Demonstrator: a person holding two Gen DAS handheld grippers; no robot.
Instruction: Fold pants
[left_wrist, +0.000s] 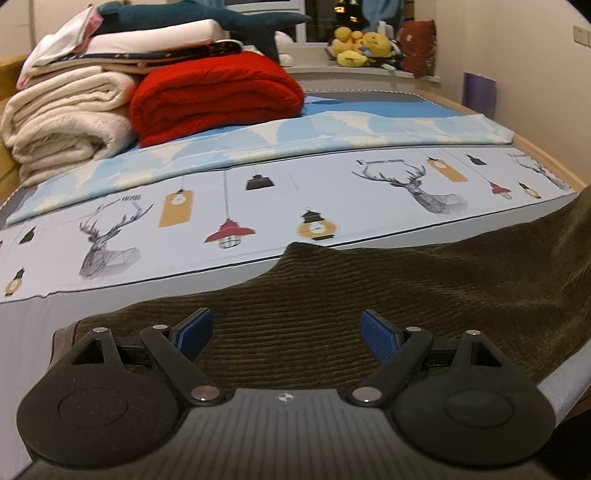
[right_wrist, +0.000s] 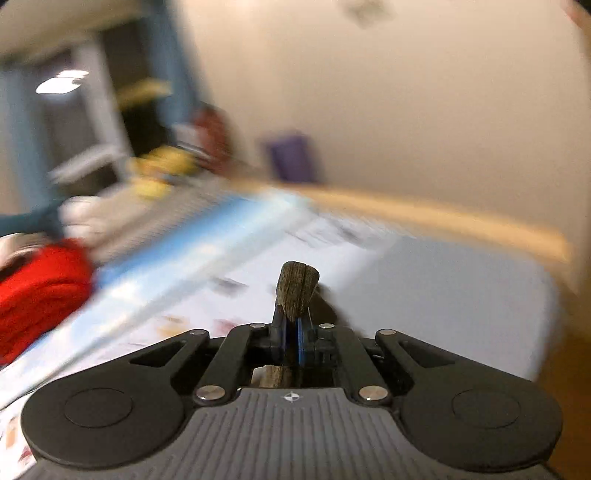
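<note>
1. The ribbed olive corduroy pants (left_wrist: 369, 314) are lying on the bed sheet (left_wrist: 258, 206).
2. The left gripper (left_wrist: 287, 334) is hovering spread wide above them.
3. The right gripper (right_wrist: 291, 332) is pinching a bunched pants fold (right_wrist: 297, 290).

Pants (left_wrist: 369, 295): ribbed olive corduroy. Red blanket (left_wrist: 218, 92): fuzzy fleece. Left tongs (left_wrist: 287, 334): matt black plastic.

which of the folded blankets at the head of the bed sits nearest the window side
The red blanket; the cream blankets sit farther left, under a stack of linens.
</note>
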